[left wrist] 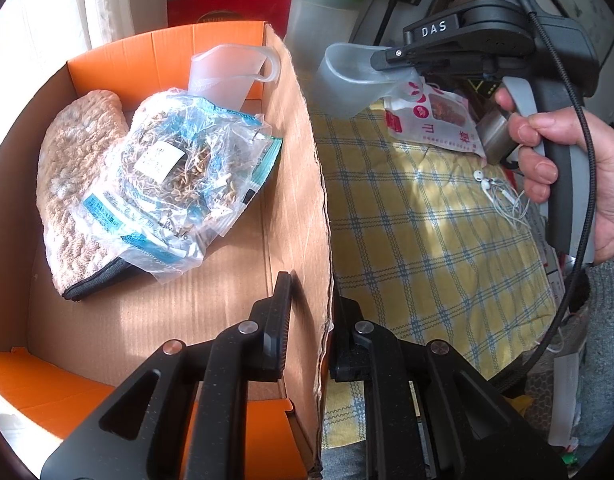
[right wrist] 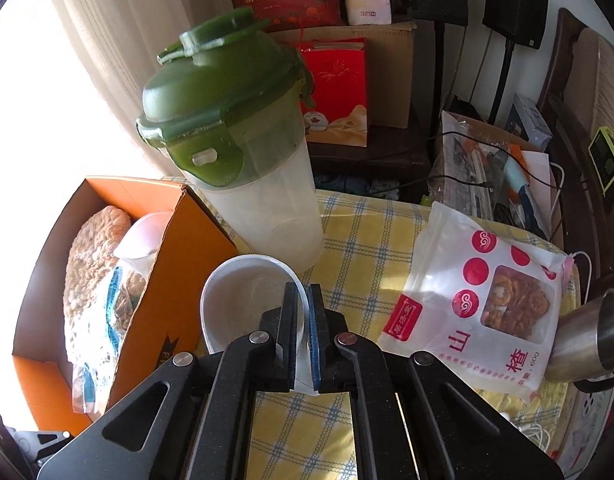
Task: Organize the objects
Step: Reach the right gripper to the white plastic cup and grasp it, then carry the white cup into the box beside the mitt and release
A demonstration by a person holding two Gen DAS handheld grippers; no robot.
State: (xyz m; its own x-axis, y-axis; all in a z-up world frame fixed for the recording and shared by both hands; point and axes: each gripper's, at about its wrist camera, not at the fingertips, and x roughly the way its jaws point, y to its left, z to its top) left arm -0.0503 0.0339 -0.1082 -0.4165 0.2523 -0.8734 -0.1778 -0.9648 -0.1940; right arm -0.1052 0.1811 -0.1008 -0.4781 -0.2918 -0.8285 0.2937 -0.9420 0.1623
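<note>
An open cardboard box [left wrist: 299,184] with orange flaps stands on the left; it shows in the right wrist view [right wrist: 175,280] too. In it lie a knitted pouch [left wrist: 71,184], a clear bag of dried herbs [left wrist: 179,184] and a translucent plastic cup [left wrist: 227,76]. My left gripper [left wrist: 311,320] straddles the box's right wall, jaws closed on it. My right gripper [right wrist: 303,320] is shut on the rim of a second translucent cup [right wrist: 243,300], held above the checked cloth; the same cup shows in the left wrist view [left wrist: 351,80].
A green-lidded shaker bottle [right wrist: 243,152] stands behind the held cup. A hawthorn snack bag [right wrist: 487,304] and a steel cup [right wrist: 587,336] lie to the right on the yellow checked cloth [left wrist: 419,240]. White earphones [left wrist: 499,196] lie there too. Boxes and cables crowd the back.
</note>
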